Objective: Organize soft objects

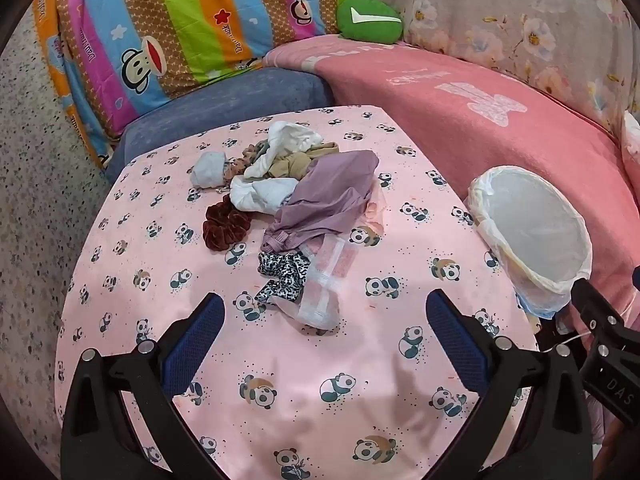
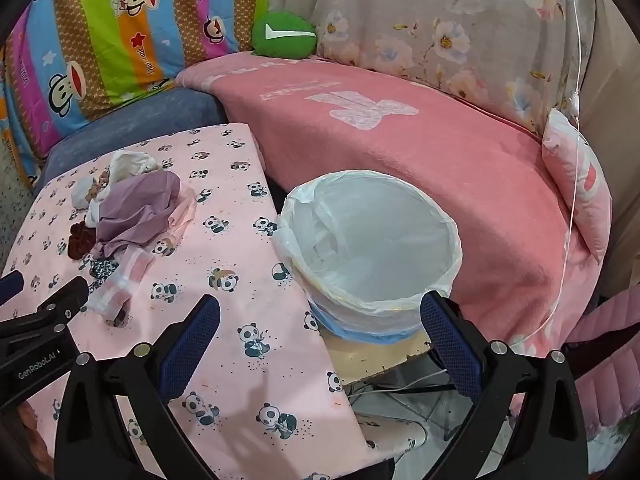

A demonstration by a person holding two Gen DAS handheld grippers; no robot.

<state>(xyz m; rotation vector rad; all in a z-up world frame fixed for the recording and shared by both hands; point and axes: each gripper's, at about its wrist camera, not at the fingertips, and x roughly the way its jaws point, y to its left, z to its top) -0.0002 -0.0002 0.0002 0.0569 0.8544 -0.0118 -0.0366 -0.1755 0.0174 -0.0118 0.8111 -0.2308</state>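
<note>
Just ahead of the left gripper, on a table draped in a pink panda-print cloth, lay a loose heap of soft things: a leopard-print scrap nearest its fingertips, a sheer pink-and-white piece touching that scrap, a mauve garment beyond them, a dark red scrunchie off to the left of the heap, and white and beige cloths at the far side. Both jaws of that claw stood spread as wide as they go, with nothing between them and nothing held.

To its right, the right gripper was equally wide open and empty, hanging over the near rim of a round bin lined with a white plastic bag, which stood just off the table's right edge.

The heap looked tangled. A grab at the leopard scrap could probably drag the sheer piece along with it, or pinch the tablecloth and pull it askew. The bag liner sat loosely, so a jaw brushing its rim might snag the plastic or tip the light bin. Nothing yet lay inside the bin.
</note>
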